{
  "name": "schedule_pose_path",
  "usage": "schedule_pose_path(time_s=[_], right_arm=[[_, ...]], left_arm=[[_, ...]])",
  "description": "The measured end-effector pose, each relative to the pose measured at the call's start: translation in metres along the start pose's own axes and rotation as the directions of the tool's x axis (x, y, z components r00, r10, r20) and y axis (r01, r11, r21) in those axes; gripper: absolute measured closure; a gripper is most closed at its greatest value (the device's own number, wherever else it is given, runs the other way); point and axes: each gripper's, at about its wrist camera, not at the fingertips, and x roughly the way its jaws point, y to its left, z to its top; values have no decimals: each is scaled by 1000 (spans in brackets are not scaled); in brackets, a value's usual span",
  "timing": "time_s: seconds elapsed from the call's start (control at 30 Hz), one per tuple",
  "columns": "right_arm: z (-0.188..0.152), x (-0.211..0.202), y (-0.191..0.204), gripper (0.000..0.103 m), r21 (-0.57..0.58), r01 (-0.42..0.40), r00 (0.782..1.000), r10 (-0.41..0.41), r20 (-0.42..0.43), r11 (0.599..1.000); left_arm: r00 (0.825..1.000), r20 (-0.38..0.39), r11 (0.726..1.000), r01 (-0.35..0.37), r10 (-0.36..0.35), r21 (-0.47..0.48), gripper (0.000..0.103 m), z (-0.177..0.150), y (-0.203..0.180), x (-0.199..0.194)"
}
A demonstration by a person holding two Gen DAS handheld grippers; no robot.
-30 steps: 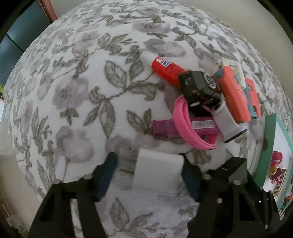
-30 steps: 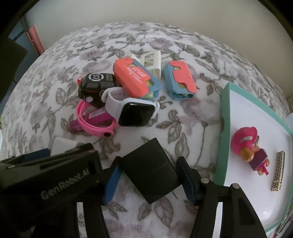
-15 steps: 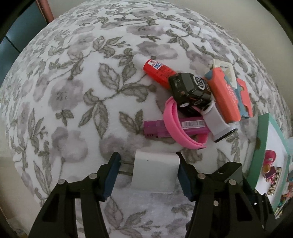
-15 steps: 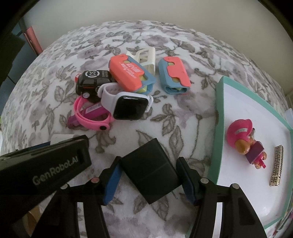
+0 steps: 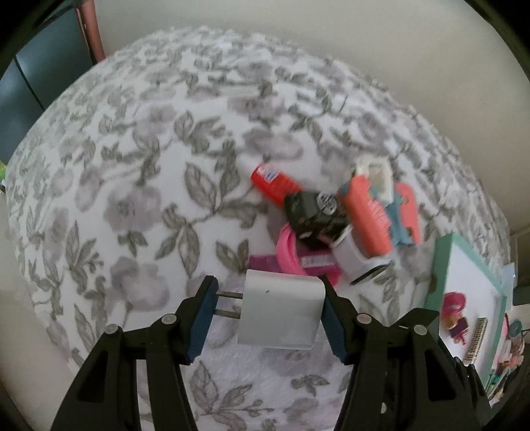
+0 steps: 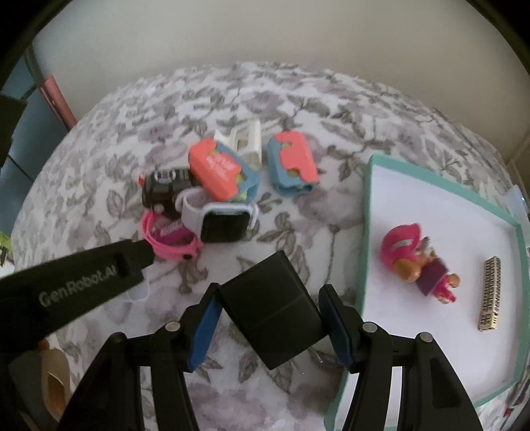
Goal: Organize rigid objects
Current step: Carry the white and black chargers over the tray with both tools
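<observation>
White charger (image 5: 281, 315), 2 prongs leftward; black charger (image 6: 276, 313) tilted.

A white cloth (image 5: 132, 199) printed with grey leaves and mauve flowers fills the middle of both views. A plain cream wall (image 5: 364, 49) rises behind it at 12 o'clock. At 10 o'clock stands a dark blue panel (image 5: 39, 83), with a reddish-brown post (image 5: 91, 30) just beside it. Blurred colourful clutter (image 5: 510, 348) sits at 4 o'clock, and a tan, hollow shape (image 6: 54, 381) at 8 o'clock
</observation>
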Motion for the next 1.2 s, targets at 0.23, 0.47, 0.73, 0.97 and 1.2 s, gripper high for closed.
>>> schedule_pose_path(time_s=[0.23,0.47,0.73,0.97,1.2], right_arm=[[2,-20,-16,40,76,25,998,-29,49,997],[-3,-30,-56,40,195,83,995,-93,42,977],[-15,-36,-115,40,334,180,980,-196,15,925],[-35,-43,-172,40,482,286,949,-316,-19,828],[-54,-49,-216,40,593,331,929,-365,-66,734]], left_arm=[[996,65,998,56,-59,39,42,-2,-15,-21],[989,95,986,95,-109,140,42,-12,-51,-30],[983,100,947,115,-151,298,42,-36,-97,-42],[978,32,887,173,-207,428,42,-64,-141,-37],[979,-27,852,189,-202,488,42,-82,-169,-24]])
